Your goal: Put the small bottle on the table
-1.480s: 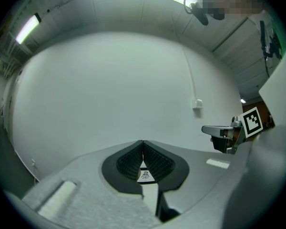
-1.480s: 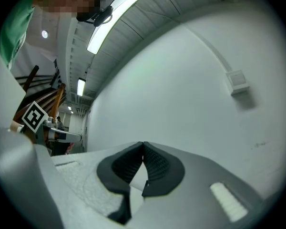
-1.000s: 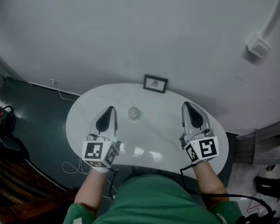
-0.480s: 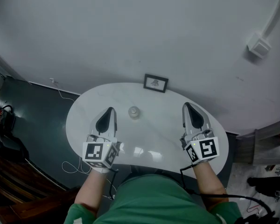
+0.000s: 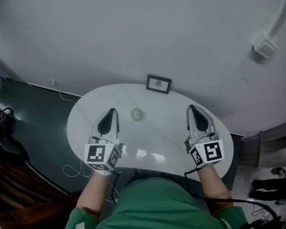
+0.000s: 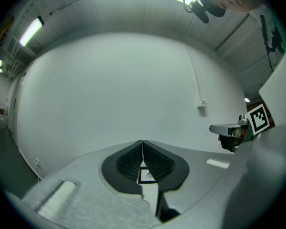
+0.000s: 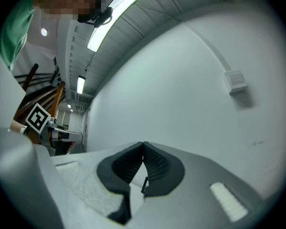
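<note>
A small clear bottle (image 5: 137,114) stands upright on the white oval table (image 5: 152,137), free of both grippers. My left gripper (image 5: 114,111) rests over the table to the bottle's left, shut with nothing between its pads. My right gripper (image 5: 191,108) lies over the table's right side, well away from the bottle, also shut and empty. In the left gripper view the left gripper (image 6: 142,142) has its black pads meeting at the tip, and the right gripper (image 7: 143,144) shows the same in the right gripper view. The bottle shows in neither gripper view.
A small framed picture (image 5: 158,84) stands at the table's far edge against the white wall. A wall box (image 5: 263,46) with a conduit sits high at the right. Cables (image 5: 76,168) lie on the dark floor at the left. The table's near edge lies close to the person's green shirt (image 5: 157,202).
</note>
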